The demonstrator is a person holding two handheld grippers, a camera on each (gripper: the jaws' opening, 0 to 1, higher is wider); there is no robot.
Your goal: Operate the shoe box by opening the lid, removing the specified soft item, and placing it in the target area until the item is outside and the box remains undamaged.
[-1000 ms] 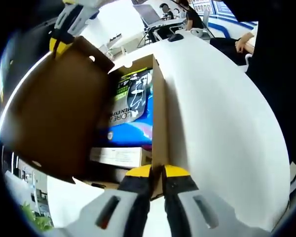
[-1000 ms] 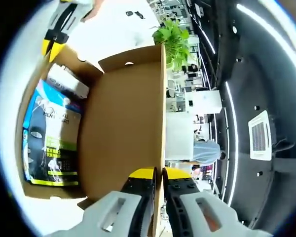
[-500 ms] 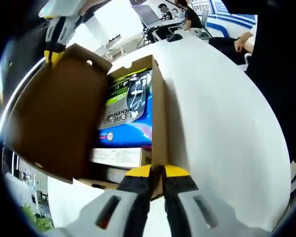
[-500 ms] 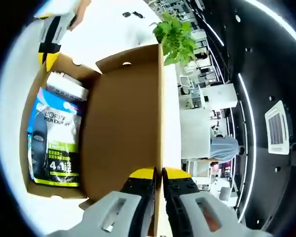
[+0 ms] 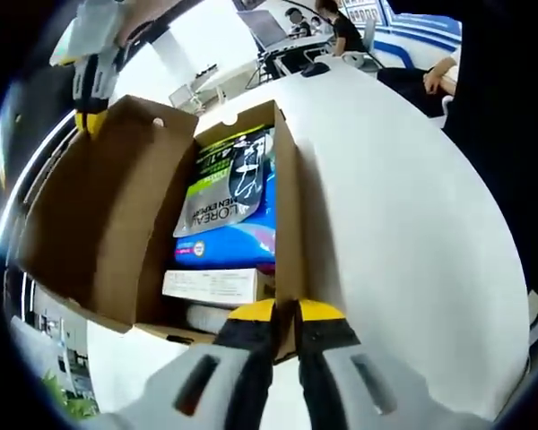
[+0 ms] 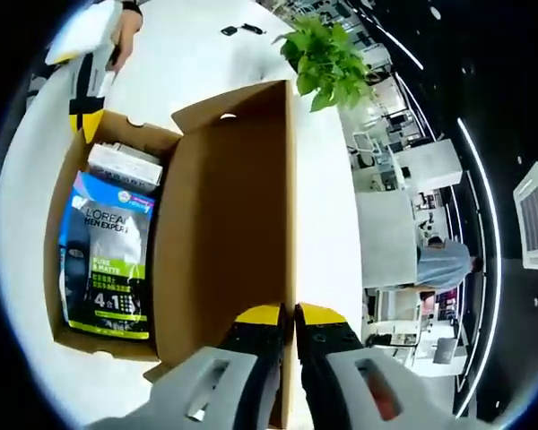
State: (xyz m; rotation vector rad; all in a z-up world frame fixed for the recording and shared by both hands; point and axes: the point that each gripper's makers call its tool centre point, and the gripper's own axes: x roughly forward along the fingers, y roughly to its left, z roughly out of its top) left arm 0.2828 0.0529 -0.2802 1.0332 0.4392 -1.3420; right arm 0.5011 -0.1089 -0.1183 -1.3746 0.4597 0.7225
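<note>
Now, in the left gripper view, the right gripper (image 5: pixel 90 121) comes in at ten o'clock, its yellow tips pinching the far corner of the lid (image 5: pixel 103 219), which is swung wide open and fills the nine o'clock side. Next along, the shoe box (image 5: pixel 289 233) stands open on the white table (image 5: pixel 403 224), and inside it lies a soft blue-and-green pouch (image 5: pixel 233 202) with a white carton (image 5: pixel 217 285) just beside it toward six o'clock. At six o'clock the left gripper (image 5: pixel 285 313) has its jaws pressed together on the rim of the box's near wall. At one o'clock, well apart, people (image 5: pixel 345 31) sit at desks.

In the right gripper view, the left gripper (image 6: pixel 83 121) sits at ten o'clock, clamped on the box's far corner. Toward nine o'clock the pouch lies flat in the box, the white carton touching its far end. The raised lid runs up the middle, and at six o'clock the right gripper's jaws are closed on the lid's edge. At one o'clock a green plant (image 6: pixel 327 58) stands beyond the lid, and at twelve o'clock small dark objects (image 6: pixel 242 30) lie on the table.
</note>
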